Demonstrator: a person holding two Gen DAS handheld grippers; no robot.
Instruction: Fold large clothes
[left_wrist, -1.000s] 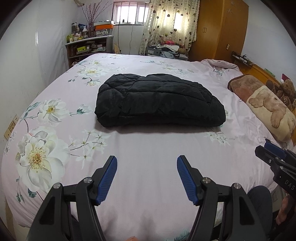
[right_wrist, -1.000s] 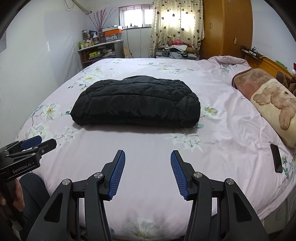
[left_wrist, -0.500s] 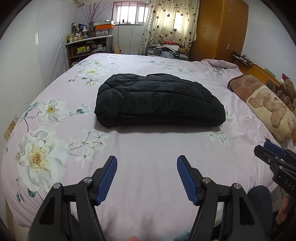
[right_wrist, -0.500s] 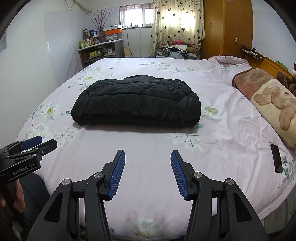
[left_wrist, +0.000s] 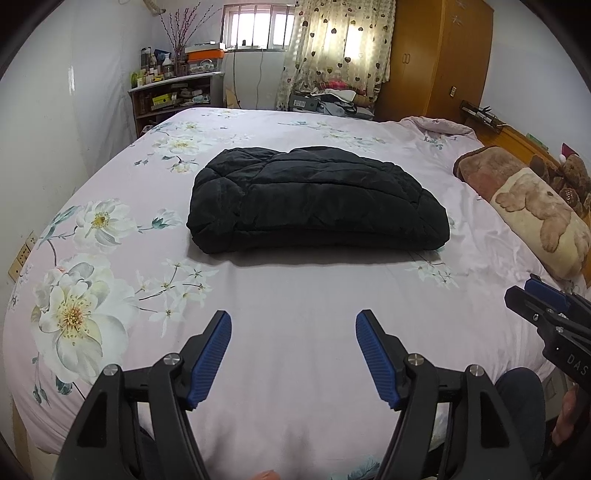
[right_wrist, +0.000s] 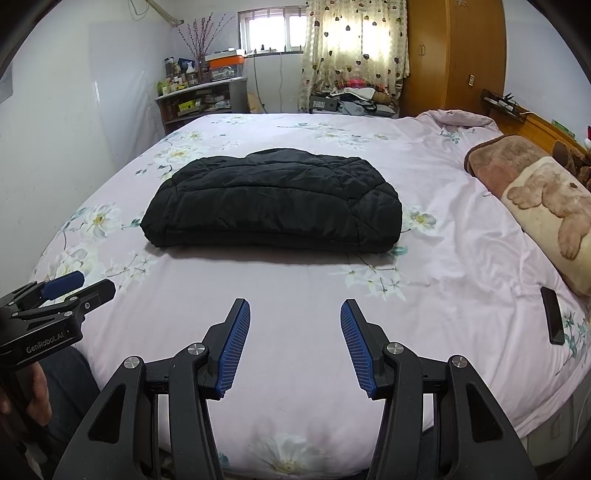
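A black quilted jacket (left_wrist: 317, 199) (right_wrist: 273, 203) lies folded into a thick rectangle in the middle of the pink floral bed (left_wrist: 295, 288). Both grippers hover over the near edge of the bed, well short of the jacket. My left gripper (left_wrist: 293, 315) has nothing between its blue pads, and its jaws are opening. It also shows at the left edge of the right wrist view as the left gripper (right_wrist: 74, 286). My right gripper (right_wrist: 295, 302) stands open and empty; the left wrist view catches the right gripper (left_wrist: 524, 291) at its right edge.
A bear-print pillow (right_wrist: 546, 206) and a brown blanket lie at the bed's right side. A black phone (right_wrist: 552, 314) rests on the sheet near the right edge. A cluttered shelf (left_wrist: 173, 96), a curtained window and a wooden wardrobe (right_wrist: 454, 55) stand behind. The person's leg (left_wrist: 517, 398) is close below.
The left gripper's jaws stand slightly wider than before. The jacket and both hands have stayed where they were.
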